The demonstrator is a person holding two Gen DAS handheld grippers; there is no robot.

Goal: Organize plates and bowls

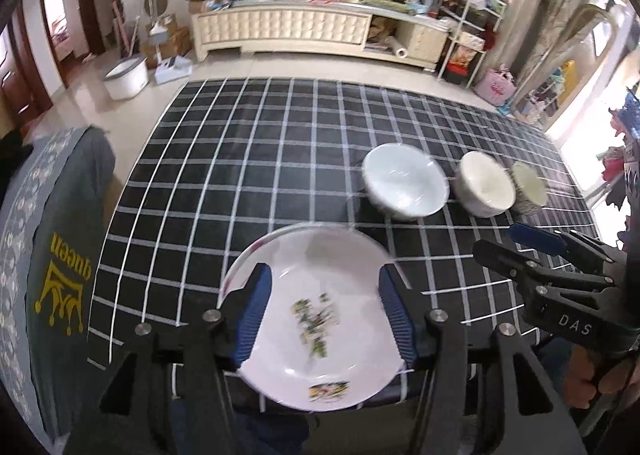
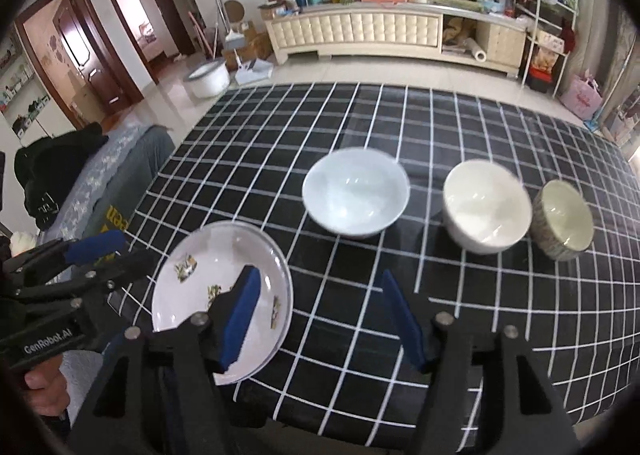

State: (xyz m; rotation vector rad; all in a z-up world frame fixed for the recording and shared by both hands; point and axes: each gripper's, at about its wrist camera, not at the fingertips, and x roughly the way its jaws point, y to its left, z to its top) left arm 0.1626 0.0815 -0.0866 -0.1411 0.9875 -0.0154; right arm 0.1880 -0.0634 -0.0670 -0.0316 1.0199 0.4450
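A white plate with flower prints lies at the near edge of the black checked table. My left gripper hovers over it, open, its blue pads clear of the plate. In the right wrist view the plate is at the lower left. My right gripper is open over bare cloth just right of the plate, holding nothing. Three bowls stand in a row further back: a pale blue one, a cream one and a small green patterned one. Each gripper shows in the other's view: the right gripper and the left gripper.
A chair draped in grey cloth stands against the table's left side. Across the floor are a white tub and a long cream cabinet piled with clutter. A rack stands at the back right.
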